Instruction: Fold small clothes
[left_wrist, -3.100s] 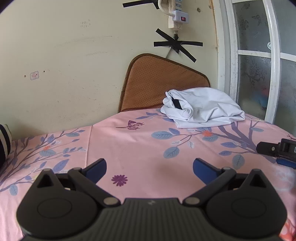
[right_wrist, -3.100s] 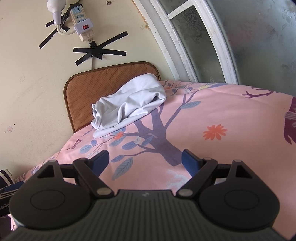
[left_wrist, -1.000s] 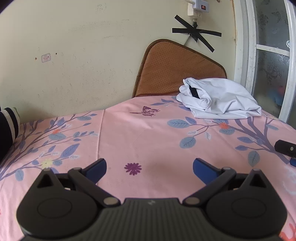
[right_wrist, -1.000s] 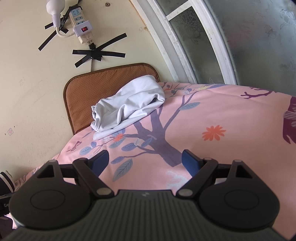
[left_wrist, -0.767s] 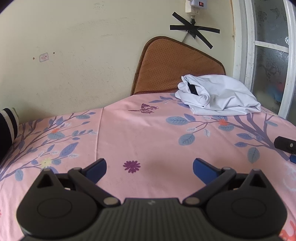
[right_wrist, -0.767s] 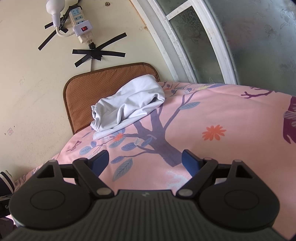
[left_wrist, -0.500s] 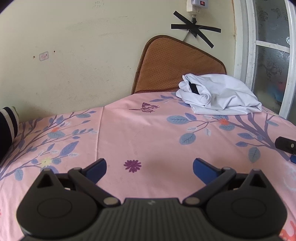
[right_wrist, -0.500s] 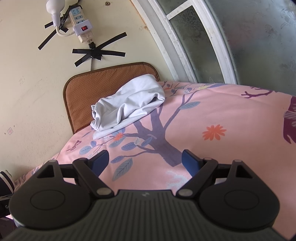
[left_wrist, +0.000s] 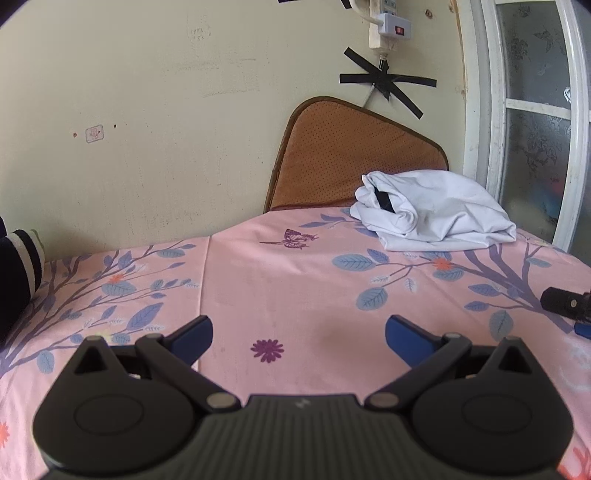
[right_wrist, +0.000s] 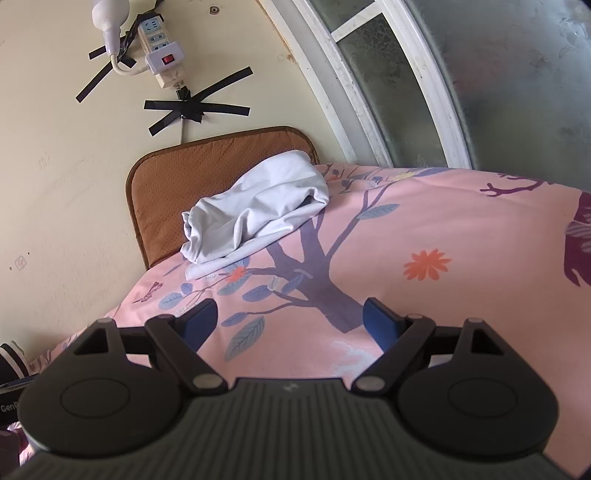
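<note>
One white garment (left_wrist: 436, 210), bundled. One brown mat (left_wrist: 354, 155) against the wall. One power strip (right_wrist: 162, 55). One pink sheet (left_wrist: 295, 280). Two tools: left (left_wrist: 298, 334), right (right_wrist: 291, 320). One striped cloth (left_wrist: 18, 273) at the left edge.

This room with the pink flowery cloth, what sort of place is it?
Probably a bedroom in a home: a pink floral sheet over a soft surface, a bundled white garment on it, and a power strip taped to the wall.
</note>
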